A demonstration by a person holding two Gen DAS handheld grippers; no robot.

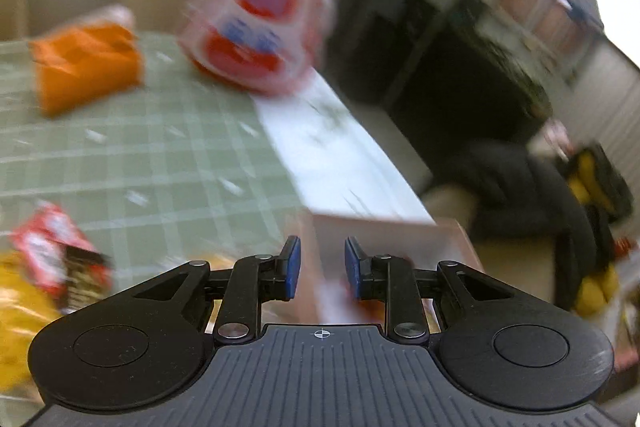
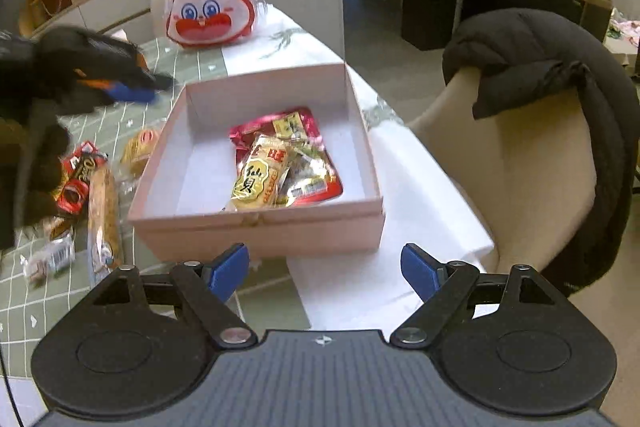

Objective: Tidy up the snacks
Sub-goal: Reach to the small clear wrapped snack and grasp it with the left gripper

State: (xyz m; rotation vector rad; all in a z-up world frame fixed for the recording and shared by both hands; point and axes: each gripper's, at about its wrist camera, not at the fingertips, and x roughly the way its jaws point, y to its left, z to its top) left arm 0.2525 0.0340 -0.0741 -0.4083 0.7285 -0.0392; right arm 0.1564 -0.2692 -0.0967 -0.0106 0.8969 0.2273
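A pink open box [image 2: 256, 227] sits on the table and holds several snack packets, a yellow one [image 2: 256, 183] on top of red ones [image 2: 280, 123]. My right gripper [image 2: 324, 273] is open and empty, just in front of the box. My left gripper [image 1: 322, 267] is open and empty above the box's left wall [image 1: 360, 239]; it shows blurred in the right wrist view [image 2: 132, 91]. Loose snacks lie left of the box: a long packet [image 2: 104, 219], a red and black one [image 2: 76, 183] and a small clear one [image 2: 50, 259].
A red and white rabbit-face bag [image 2: 210, 7] stands at the far end of the green checked tablecloth [image 2: 120, 123]. An orange packet [image 1: 86, 67] lies far left. A beige chair [image 2: 532, 163] with a black jacket [image 2: 560, 67] stands at the right.
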